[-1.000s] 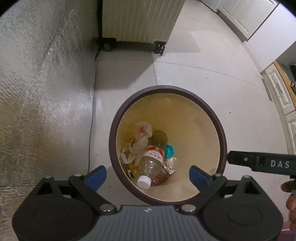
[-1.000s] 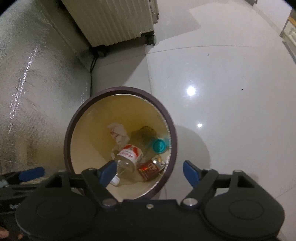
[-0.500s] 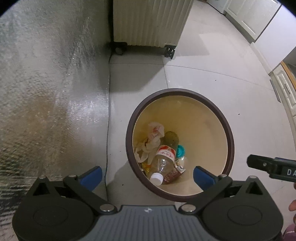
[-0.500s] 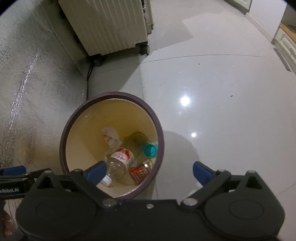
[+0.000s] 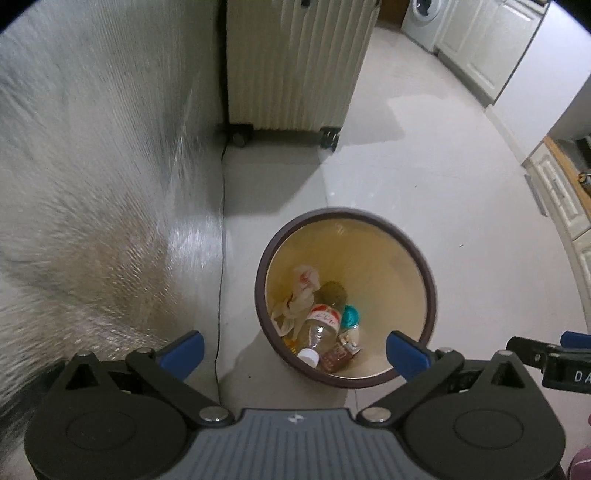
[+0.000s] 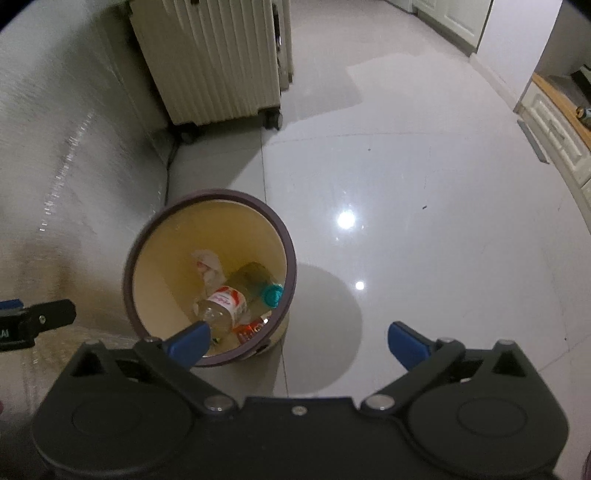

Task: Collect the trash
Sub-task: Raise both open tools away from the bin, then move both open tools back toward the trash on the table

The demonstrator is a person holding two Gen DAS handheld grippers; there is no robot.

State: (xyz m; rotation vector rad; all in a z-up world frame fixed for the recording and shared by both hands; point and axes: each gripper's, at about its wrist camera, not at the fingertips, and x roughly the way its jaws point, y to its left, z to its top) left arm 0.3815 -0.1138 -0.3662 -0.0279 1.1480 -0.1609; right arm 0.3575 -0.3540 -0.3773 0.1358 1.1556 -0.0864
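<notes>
Jaws of left gripper (image 5: 293, 350) and right gripper (image 6: 297, 341) spread wide, having just opened, empty, above trash bin (image 5: 430, 284); suitcase (image 5: 295, 62) behind; only the left view shows a washing machine (image 5: 424, 18).

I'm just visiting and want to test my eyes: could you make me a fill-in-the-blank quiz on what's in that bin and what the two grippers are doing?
1. The clear bottle with the red label lies inside the round ____.
2. That bottle's cap is ____ in colour.
3. The left gripper and right gripper are both ____, holding nothing.
4. Behind the bin stands a ribbed cream ____ on wheels.

Missing words: bin; white; open; suitcase
</notes>
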